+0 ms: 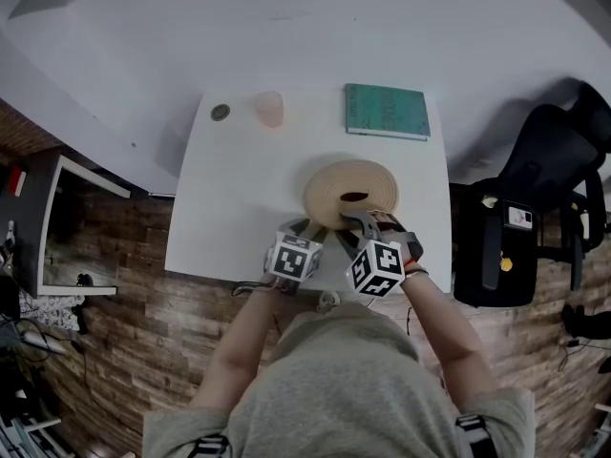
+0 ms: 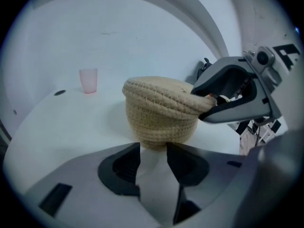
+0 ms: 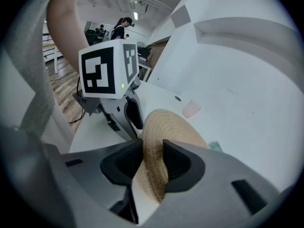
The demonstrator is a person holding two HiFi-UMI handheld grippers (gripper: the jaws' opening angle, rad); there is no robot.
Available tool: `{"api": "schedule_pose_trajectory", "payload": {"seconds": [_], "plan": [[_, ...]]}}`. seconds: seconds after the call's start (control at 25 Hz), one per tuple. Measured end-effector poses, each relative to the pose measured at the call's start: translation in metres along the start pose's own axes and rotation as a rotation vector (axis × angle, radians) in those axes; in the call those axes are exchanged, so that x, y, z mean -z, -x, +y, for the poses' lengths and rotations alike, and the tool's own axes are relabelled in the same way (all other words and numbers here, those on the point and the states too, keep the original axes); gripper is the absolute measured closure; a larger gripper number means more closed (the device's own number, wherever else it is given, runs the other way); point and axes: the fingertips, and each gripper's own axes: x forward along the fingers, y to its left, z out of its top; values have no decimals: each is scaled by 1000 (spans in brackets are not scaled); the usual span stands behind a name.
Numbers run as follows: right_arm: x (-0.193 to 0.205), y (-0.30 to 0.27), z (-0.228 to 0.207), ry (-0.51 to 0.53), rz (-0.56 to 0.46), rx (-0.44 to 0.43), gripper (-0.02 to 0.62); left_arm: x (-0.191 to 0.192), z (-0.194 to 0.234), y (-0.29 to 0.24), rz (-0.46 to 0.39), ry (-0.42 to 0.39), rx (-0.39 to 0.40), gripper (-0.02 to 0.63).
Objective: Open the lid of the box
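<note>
A round woven rope box point(image 2: 159, 125) stands on the white table point(image 1: 239, 218), its matching lid point(image 1: 351, 191) on top. My right gripper point(image 3: 153, 163) is shut on the lid's point(image 3: 166, 127) near rim, which runs between both pads. In the left gripper view that side of the lid point(image 2: 161, 96) sits a little raised, and the head view shows a dark gap under it. My left gripper point(image 2: 153, 148) is low at the foot of the box, jaws apart with bare table between them and the tips just short of the box's base. Both grippers point(image 1: 307, 225) point(image 1: 355, 219) work at the table's front edge.
At the back of the table are a pink cup point(image 1: 269, 109), a small dark disc point(image 1: 221, 113) and a green book point(image 1: 386, 111). A black chair with a bag point(image 1: 496, 246) stands right of the table. A white wall rises behind.
</note>
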Motion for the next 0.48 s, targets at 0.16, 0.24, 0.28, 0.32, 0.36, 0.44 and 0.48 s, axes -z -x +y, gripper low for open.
{"api": "schedule_pose_trajectory", "payload": {"seconds": [0.16, 0.24, 0.28, 0.32, 0.36, 0.44, 0.48], "plan": [[-3, 3, -8, -34, -14, 10, 468, -8, 1, 4, -25, 3, 7, 440], [-4, 4, -10, -44, -19, 11, 471, -11, 1, 4, -34, 9, 9, 440], [-4, 4, -11, -47, -20, 11, 472, -12, 1, 4, -35, 11, 9, 440], [-4, 4, -11, -49, -20, 9, 472, -12, 1, 3, -33, 11, 8, 440], [-4, 4, -11, -50, -21, 8, 474, -13, 1, 2, -30, 10, 4, 439], [-5, 6, -10, -57, -33, 7, 477, -11, 3, -1, -16, 1, -15, 439], [-8, 8, -11, -64, -45, 10, 479, -9, 5, -3, -8, -4, -31, 439]]}}
